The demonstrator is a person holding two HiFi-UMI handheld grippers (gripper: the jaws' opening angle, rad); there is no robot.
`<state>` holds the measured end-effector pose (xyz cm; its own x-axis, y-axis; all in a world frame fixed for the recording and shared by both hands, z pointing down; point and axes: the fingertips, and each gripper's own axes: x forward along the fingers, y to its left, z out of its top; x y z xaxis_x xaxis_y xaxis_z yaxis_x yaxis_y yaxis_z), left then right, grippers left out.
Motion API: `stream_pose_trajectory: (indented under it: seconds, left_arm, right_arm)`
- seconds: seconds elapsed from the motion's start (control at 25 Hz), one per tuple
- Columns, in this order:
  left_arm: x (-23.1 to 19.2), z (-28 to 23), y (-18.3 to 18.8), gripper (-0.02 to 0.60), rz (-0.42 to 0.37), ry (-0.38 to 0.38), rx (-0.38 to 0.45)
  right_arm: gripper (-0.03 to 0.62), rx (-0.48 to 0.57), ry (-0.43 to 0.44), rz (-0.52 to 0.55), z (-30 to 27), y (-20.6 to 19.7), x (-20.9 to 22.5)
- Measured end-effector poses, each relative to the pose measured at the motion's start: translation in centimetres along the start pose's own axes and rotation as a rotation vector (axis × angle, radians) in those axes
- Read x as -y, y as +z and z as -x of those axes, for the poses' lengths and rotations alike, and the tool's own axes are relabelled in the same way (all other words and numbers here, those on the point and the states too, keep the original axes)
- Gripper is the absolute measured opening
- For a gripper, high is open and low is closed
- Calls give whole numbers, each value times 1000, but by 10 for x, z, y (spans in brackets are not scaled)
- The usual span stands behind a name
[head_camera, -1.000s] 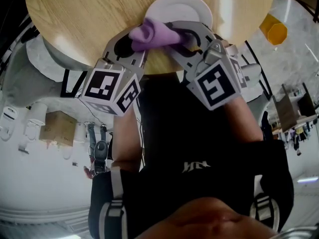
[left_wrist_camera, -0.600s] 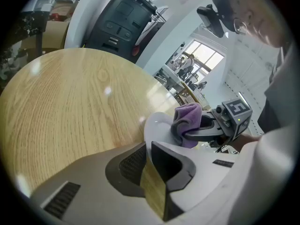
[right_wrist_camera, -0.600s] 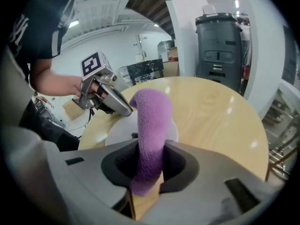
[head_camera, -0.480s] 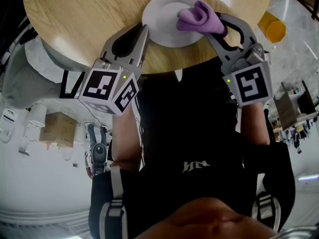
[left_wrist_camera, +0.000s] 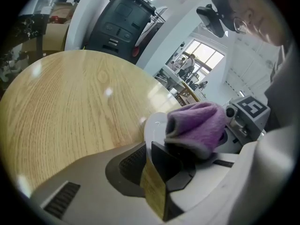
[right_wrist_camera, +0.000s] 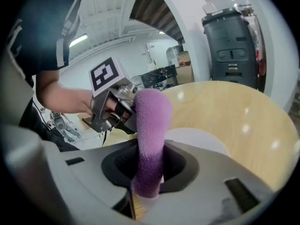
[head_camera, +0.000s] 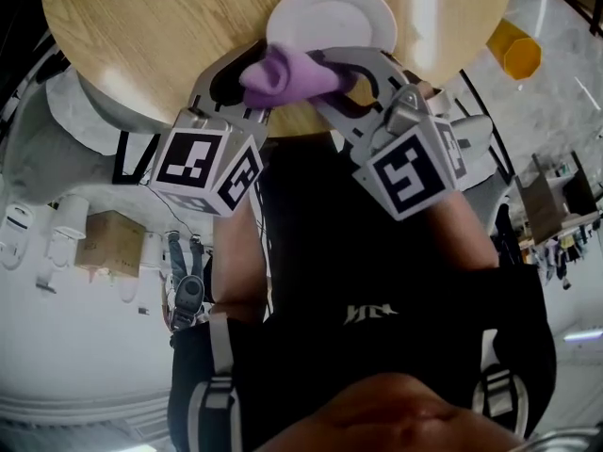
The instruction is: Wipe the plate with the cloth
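Observation:
A white plate (head_camera: 330, 12) lies near the front edge of the round wooden table (head_camera: 141, 36). My left gripper (head_camera: 254, 64) sits at the plate's near-left rim, its jaws closed on that rim (left_wrist_camera: 152, 125). The purple cloth (head_camera: 287, 73) is bunched between the jaws of my right gripper (head_camera: 325, 69), which is shut on it. The cloth rests on the plate's near-left edge, right over the left gripper's tips and hiding them in the head view. In the right gripper view the cloth (right_wrist_camera: 150, 135) stands up between the jaws, with the plate (right_wrist_camera: 201, 139) behind it.
An orange-yellow container (head_camera: 521, 55) stands on the floor right of the table. A cardboard box (head_camera: 108, 238) sits on the floor at the left. A dark machine (left_wrist_camera: 117, 22) stands beyond the table's far side. Bare tabletop (left_wrist_camera: 70, 107) lies left of the plate.
Half a second ago the right gripper held the cloth on the plate's right side; now it has swept back to the near-left edge, as one second ago. The left gripper has not moved.

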<state>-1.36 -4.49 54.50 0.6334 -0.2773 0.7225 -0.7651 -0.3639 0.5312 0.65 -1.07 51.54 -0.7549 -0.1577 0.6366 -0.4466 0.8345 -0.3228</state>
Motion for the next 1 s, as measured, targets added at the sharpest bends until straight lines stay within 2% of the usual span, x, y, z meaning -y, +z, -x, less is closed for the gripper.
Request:
stream_pose_trajectory:
  seconds: [0.12, 0.24, 0.48, 0.68, 0.76, 0.84, 1.0]
  left_arm:
    - [1, 0, 1, 41, 1, 2, 5]
    - [1, 0, 1, 42, -8, 1, 3]
    - [1, 0, 0, 43, -16, -9, 1]
    - [1, 0, -1, 42, -16, -5, 6]
    - [1, -1, 0, 43, -16, -2, 8]
    - [1, -1, 0, 43, -18, -1, 9]
    - [1, -1, 0, 41, -18, 3, 13]
  right_arm:
    - [90, -26, 8, 51, -9, -4, -2]
    - [89, -70, -22, 91, 2, -17, 12]
    - [89, -131, -138, 83, 49, -44, 53]
    - [89, -174, -190, 60, 69, -56, 63]
    - [88, -173, -182, 68, 71, -50, 57]
    - [87, -127, -147, 44, 64, -35, 41]
    - [88, -26, -13, 4, 23, -10, -5]
